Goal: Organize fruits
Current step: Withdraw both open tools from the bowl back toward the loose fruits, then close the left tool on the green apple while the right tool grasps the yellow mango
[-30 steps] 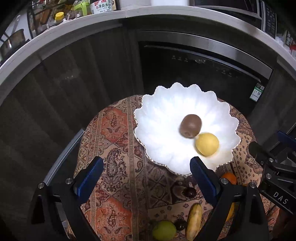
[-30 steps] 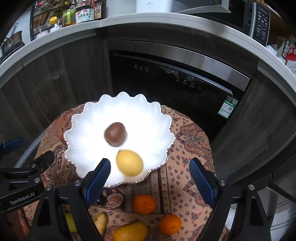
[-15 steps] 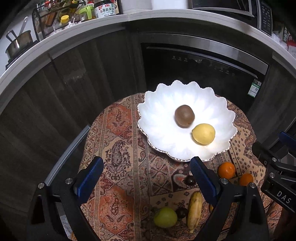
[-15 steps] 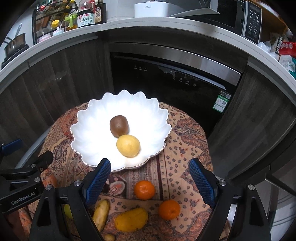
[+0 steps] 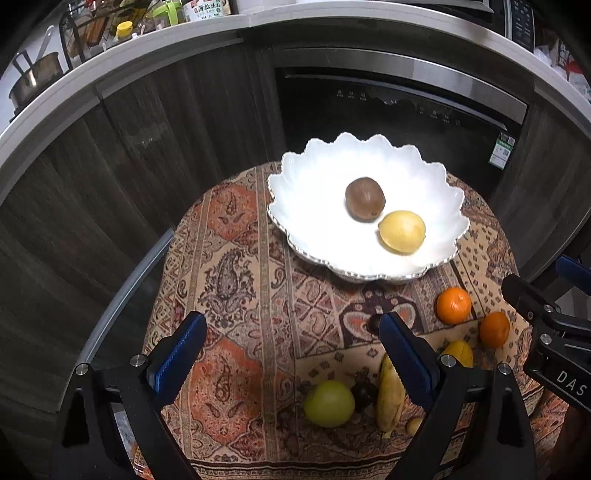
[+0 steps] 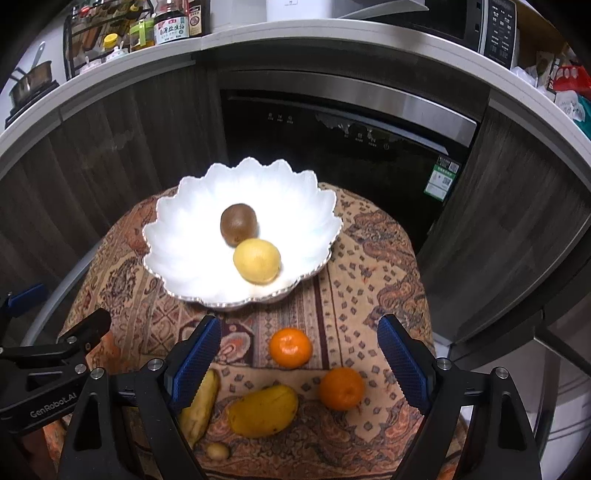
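A white scalloped bowl stands at the far side of a small table and holds a brown kiwi and a yellow lemon. Loose on the patterned cloth lie two oranges, a mango, a banana, a green apple and dark small fruits. My left gripper hangs open above the cloth, nothing between its fingers. My right gripper is open over the oranges, holding nothing.
The table cloth drops off at the round table's edges. Behind stand dark wood cabinets and a black dishwasher front. A countertop above carries jars, a pot and a microwave.
Both grippers have drawn back from the bowl toward the near side of the table. The bowl looks smaller and farther, and more loose fruit has come into view.
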Available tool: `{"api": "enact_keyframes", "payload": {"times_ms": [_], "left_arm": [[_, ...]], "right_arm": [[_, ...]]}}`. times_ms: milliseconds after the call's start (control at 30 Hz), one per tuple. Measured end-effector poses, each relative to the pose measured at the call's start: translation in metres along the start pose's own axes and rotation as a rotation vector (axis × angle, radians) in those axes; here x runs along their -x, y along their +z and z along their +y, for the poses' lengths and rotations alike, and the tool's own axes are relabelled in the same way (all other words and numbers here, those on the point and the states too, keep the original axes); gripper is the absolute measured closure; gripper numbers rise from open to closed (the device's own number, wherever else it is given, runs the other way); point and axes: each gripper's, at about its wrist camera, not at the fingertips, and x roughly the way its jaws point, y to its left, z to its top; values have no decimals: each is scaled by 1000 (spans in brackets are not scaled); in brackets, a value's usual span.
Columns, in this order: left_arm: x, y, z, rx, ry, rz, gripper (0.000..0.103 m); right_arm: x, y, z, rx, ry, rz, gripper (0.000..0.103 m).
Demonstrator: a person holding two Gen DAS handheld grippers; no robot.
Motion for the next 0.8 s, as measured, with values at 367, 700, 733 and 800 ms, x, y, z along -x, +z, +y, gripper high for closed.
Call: {"api": "enact_keyframes", "payload": {"times_ms": [367,700,733,800], "left_arm": [[-9,-29,-2,-13,-16,37,8],[-23,-54,-7,-44,-32,86,8],[-25,-59,-8,-51,-34,94,8],[-28,-65,-9,-55,-37,107,8]], "right_arm": [[-9,-28,5,14,15,48,16],[-20,-53,7,19,12,81,16],[-21,-55,7,20,9,84,16],[-24,-60,7,22,4,90,16]]}}
